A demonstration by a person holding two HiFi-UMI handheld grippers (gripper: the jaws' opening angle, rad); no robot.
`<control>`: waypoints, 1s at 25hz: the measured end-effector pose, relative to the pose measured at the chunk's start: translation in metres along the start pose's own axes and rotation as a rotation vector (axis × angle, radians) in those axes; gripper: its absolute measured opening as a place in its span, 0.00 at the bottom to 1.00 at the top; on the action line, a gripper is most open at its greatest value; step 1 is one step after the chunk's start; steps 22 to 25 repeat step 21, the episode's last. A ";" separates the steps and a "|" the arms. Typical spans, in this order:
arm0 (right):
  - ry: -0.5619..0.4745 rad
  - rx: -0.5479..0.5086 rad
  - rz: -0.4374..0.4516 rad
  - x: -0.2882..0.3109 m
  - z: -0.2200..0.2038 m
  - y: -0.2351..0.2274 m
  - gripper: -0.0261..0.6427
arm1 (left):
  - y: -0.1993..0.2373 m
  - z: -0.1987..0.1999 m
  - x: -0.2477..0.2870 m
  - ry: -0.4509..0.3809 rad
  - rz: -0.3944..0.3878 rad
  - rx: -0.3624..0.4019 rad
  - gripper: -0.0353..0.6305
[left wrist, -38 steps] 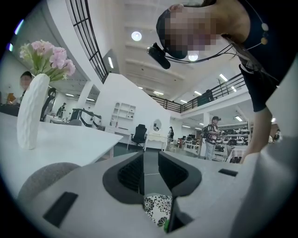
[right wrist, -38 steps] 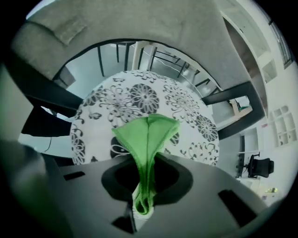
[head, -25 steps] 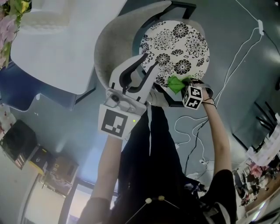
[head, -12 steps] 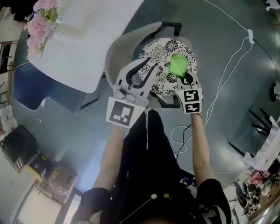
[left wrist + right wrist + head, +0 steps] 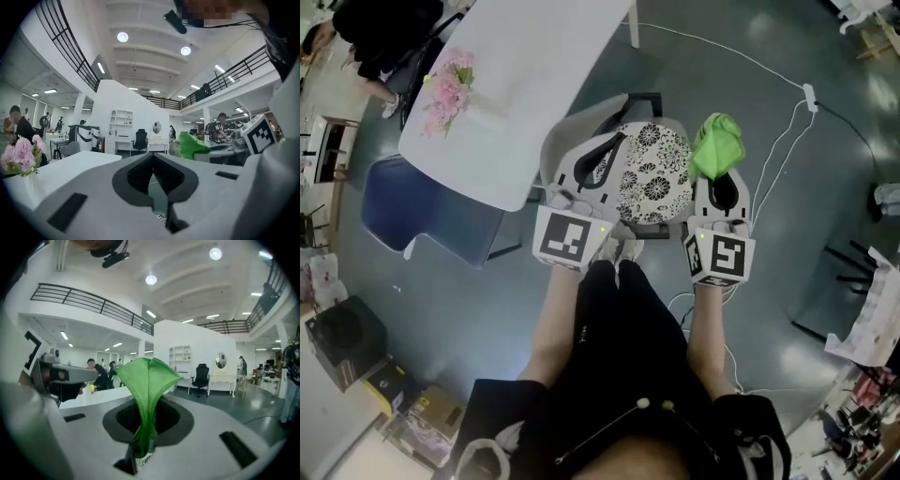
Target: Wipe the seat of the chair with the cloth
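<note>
The chair's black-and-white flowered seat (image 5: 654, 183) lies far below, ahead of the person's feet. My right gripper (image 5: 718, 171) is shut on the green cloth (image 5: 717, 145), held up in the air over the seat's right edge, apart from it. In the right gripper view the green cloth (image 5: 147, 380) stands up out of the shut right gripper (image 5: 149, 401), which points level across the room. My left gripper (image 5: 617, 142) hovers over the seat's left side. In the left gripper view the left gripper (image 5: 153, 157) has its jaws together on nothing, with the green cloth (image 5: 190, 145) to its right.
The chair's grey backrest (image 5: 565, 141) curves round the seat's left. A white table (image 5: 525, 75) with pink flowers (image 5: 445, 89) stands to the far left, a blue seat (image 5: 398, 202) beside it. A white cable (image 5: 787, 141) trails over the grey floor on the right.
Both grippers have lifted well off the seat and now point level. The cloth has come up off the seat with the right gripper and moved to the right.
</note>
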State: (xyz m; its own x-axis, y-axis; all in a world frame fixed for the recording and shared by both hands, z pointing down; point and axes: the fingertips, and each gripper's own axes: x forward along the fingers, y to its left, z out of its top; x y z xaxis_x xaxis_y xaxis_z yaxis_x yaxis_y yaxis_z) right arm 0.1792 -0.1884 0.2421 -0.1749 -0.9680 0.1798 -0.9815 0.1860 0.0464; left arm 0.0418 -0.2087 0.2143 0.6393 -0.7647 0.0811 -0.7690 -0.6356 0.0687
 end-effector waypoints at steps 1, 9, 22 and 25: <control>-0.031 0.015 -0.023 -0.008 0.015 -0.008 0.11 | -0.004 0.010 -0.001 -0.007 -0.003 -0.006 0.06; -0.217 0.022 -0.099 -0.059 0.100 -0.044 0.11 | -0.037 0.081 -0.003 -0.103 -0.072 0.044 0.06; -0.318 -0.053 -0.133 -0.098 0.132 -0.069 0.11 | -0.081 0.110 -0.002 -0.173 -0.106 0.125 0.06; -0.318 -0.053 -0.133 -0.098 0.132 -0.069 0.11 | -0.081 0.110 -0.002 -0.173 -0.106 0.125 0.06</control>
